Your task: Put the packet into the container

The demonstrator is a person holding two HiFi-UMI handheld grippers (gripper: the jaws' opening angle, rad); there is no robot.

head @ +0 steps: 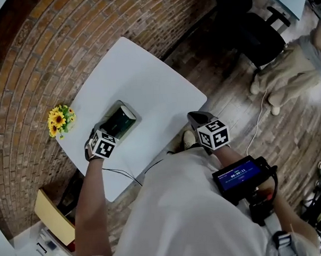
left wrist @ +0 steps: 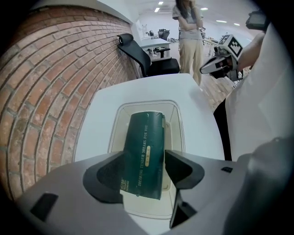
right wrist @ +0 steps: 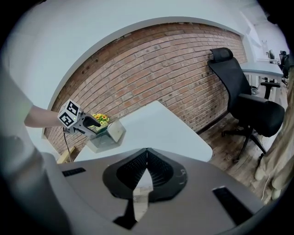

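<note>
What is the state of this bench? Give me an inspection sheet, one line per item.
Surface: white table, no spills seen.
Job's things: dark green packet lengthwise in the clear container, near end raised above its rim.
Clutter: sunflowers at the table's corner.
Grippers: left gripper shut on the packet; right gripper shut, empty, off the table.
Cables: black cable over the table's near edge; white cable on the floor.
Surroundings: brick wall, black office chair, a person standing beyond.
</note>
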